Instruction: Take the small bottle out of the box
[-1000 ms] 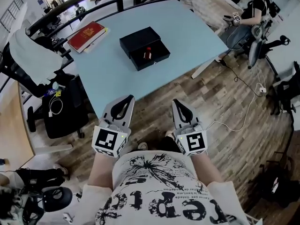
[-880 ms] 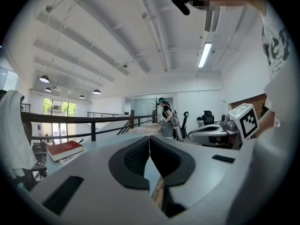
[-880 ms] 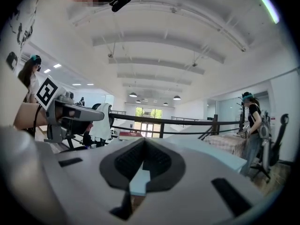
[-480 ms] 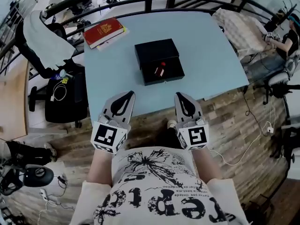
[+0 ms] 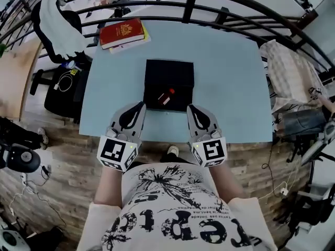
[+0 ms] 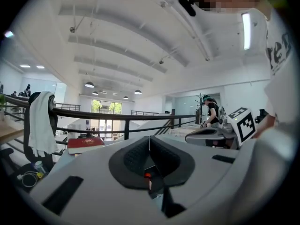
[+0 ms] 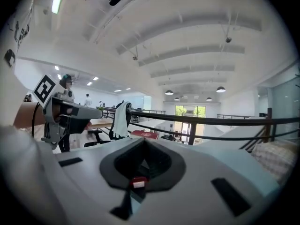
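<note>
A black box (image 5: pixel 168 73) lies in the middle of the light blue table (image 5: pixel 230 77), its drawer pulled out toward me. In the drawer lies the small bottle (image 5: pixel 166 96), pale with a red cap. My left gripper (image 5: pixel 140 105) is shut and holds nothing; its tip hovers over the table's near edge, just left of the drawer. My right gripper (image 5: pixel 190 109) is likewise shut and holds nothing, just right of the drawer. In the left gripper view the bottle's red cap (image 6: pixel 147 176) peeks through the hollow behind the closed jaws; the right gripper view shows the same bottle (image 7: pixel 136 183).
A red book (image 5: pixel 122 33) lies on a paler book at the table's far left corner. A black railing (image 5: pixel 220 14) runs behind the table. A chair with a white garment (image 5: pixel 57 25) stands at the far left. Wood floor lies below the near edge.
The view has swung round, so the table now lies square ahead. The box and bottle are much nearer to both grippers, whose tips now reach over the table's near edge. Both stay shut.
</note>
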